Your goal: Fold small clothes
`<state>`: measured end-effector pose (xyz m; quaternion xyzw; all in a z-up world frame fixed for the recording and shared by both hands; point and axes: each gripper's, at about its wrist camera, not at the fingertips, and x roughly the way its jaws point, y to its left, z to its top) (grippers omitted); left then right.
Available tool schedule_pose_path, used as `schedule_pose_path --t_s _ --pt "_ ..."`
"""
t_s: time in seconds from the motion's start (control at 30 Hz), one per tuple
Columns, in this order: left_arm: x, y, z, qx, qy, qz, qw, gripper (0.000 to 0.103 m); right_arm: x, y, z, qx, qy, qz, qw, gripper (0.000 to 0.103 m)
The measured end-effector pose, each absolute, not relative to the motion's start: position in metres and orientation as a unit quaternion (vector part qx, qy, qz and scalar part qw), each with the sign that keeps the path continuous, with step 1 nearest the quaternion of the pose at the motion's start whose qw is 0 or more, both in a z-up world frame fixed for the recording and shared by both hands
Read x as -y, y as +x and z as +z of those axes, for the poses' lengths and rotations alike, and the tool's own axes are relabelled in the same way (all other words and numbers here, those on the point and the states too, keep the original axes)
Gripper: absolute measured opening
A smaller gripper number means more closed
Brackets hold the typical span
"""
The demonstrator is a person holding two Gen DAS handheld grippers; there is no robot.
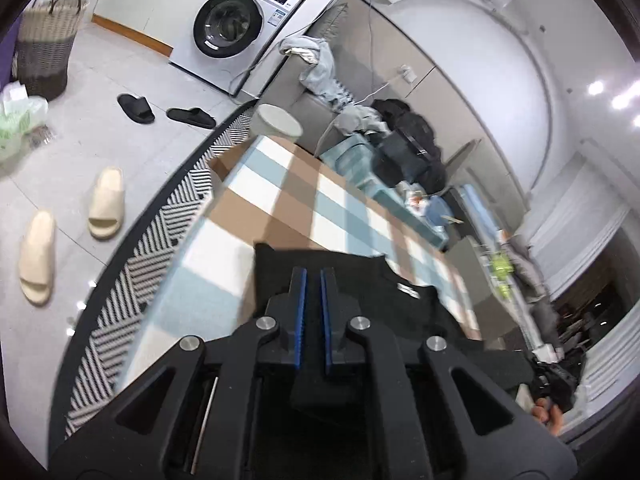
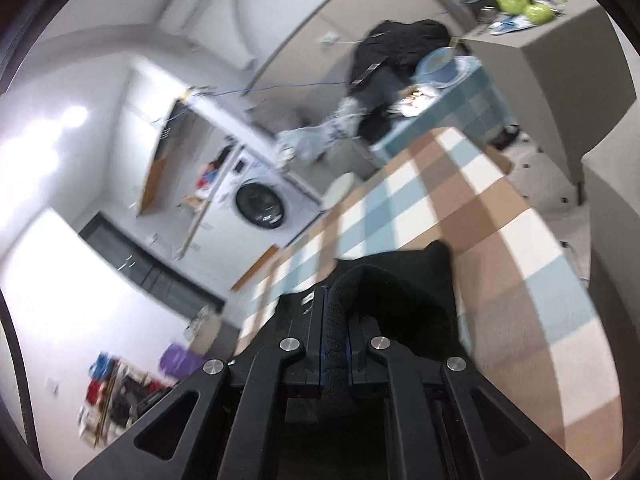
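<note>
Garment: a small black garment (image 1: 360,280) lay partly on the checked cloth (image 1: 280,184) of the table, its near edge raised off the surface, presumably so that edge could be carried over for a fold
Left gripper: the left gripper (image 1: 314,276) was clenched, blue pads nearly together, with black fabric bunched behind the fingers; it appeared to grip that fabric, though the pinch itself was hard to make out
Right gripper: the right gripper (image 2: 335,304) was squeezed tight on a thick roll of the same black fabric, which ran between its pads and arched out ahead onto the cloth
Why two grips: one edge caught at two points probably kept it straight while it travelled
Label: a small white tag (image 1: 407,289) showed near the neckline, which suggested the collar end lay to the right in the left wrist view
Surroundings: a washing machine (image 1: 240,20) and slippers (image 1: 106,202) stood well apart on the floor, clear of the work
Step in hand: likely lifting the edge, the fold not yet laid
</note>
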<state>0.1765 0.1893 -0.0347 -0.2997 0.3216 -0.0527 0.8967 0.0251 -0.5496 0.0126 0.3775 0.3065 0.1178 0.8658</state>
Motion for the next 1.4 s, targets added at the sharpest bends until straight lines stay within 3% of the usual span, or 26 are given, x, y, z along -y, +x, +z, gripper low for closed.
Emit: schedule_pose_path --t_s 0.3,0.4,0.43,0.5,0.57,0.73,1.03,1.1,1.17,1.27,1.4 --pt "-0.186 0.200 -0.077 -0.386 -0.267 -0.028 0.882 0.005 0.554 0.051 -0.054 -0.418 0.338 0.045 0.842 0.008" --pt "-0.182 0.183 -0.085 -0.393 -0.249 -0.025 0.885 0.008 0.553 0.041 -0.056 -0.428 0.310 0.029 0.849 0.033" --pt "-0.179 0.175 -0.086 -0.394 -0.244 -0.025 0.886 0.014 0.553 0.035 -0.054 -0.422 0.308 0.032 0.852 0.040" --pt "-0.171 0.161 -0.084 -0.396 -0.230 -0.030 0.888 0.029 0.554 0.023 -0.051 -0.421 0.301 0.031 0.855 0.044" --pt "-0.164 0.145 -0.083 -0.395 -0.221 -0.036 0.891 0.055 0.554 0.006 -0.047 -0.417 0.295 0.041 0.859 0.052" --pt "-0.140 0.117 -0.088 -0.418 -0.178 -0.048 0.890 0.066 0.541 -0.033 -0.045 -0.421 0.263 0.074 0.865 0.058" --pt "-0.115 0.118 -0.112 -0.451 -0.131 -0.037 0.882 0.066 0.515 -0.037 -0.060 -0.433 0.201 0.082 0.875 0.062" --pt "-0.112 0.117 -0.114 -0.450 -0.127 -0.035 0.884 0.066 0.512 -0.033 -0.061 -0.431 0.196 0.087 0.877 0.056" --pt "-0.103 0.115 -0.114 -0.452 -0.113 -0.048 0.884 0.053 0.508 -0.028 -0.063 -0.436 0.190 0.089 0.875 0.037" --pt "-0.091 0.112 -0.113 -0.454 -0.078 -0.060 0.886 0.037 0.503 -0.029 -0.063 -0.437 0.173 0.086 0.879 0.030" --pt "-0.087 0.108 -0.112 -0.455 -0.080 -0.071 0.884 0.032 0.505 -0.035 -0.065 -0.431 0.180 0.090 0.880 0.028"
